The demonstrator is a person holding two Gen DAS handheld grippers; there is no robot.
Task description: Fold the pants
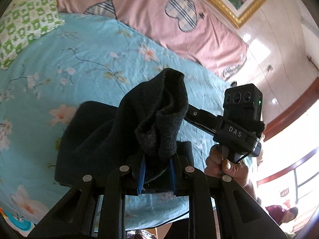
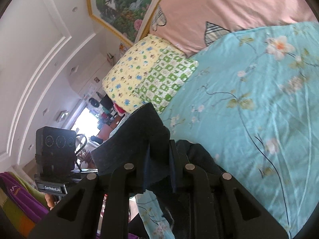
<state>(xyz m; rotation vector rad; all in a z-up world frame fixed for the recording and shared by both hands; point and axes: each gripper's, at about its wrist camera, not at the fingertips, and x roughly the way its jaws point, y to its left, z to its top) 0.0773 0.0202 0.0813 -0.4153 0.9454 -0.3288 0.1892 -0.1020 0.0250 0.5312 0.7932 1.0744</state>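
Pants [image 1: 103, 139] are black, thick fuzzy knit, bunched and partly folded, lower part lying flat on the turquoise floral bedsheet [image 1: 79, 63]. In the left wrist view a lifted cuff end stands up from the left gripper [image 1: 156, 171], open tube mouth at 12 o'clock of the fingers, lint visible on the nap; blue finger pads [image 1: 142, 171] pinch the fabric from both sides, so left claw is clamped on the pants. Rest of the garment spreads toward 9–10 o'clock of the claw, flat dark slab on the sheet. The right gripper's body [image 1: 239, 123], labelled DAS, sits at 2 o'clock, held by a hand [image 1: 225, 163], its fingers reaching into the cloth fold. In the right wrist view another pants [image 2: 139, 139] corner rises at 11–12 o'clock of the right gripper [image 2: 159, 171], fabric pinned between the pads, claw closed on it; more dark cloth piles at 1 o'clock just past the fingers. Left gripper's camera housing [image 2: 55, 149] shows at 9 o'clock. Pink quilt [image 1: 159, 10] with plaid heart patches lies beyond the sheet, green-and-yellow patterned pillow [image 2: 151, 75] at 11 o'clock, framed landscape picture [image 2: 123, 4] on the wall.
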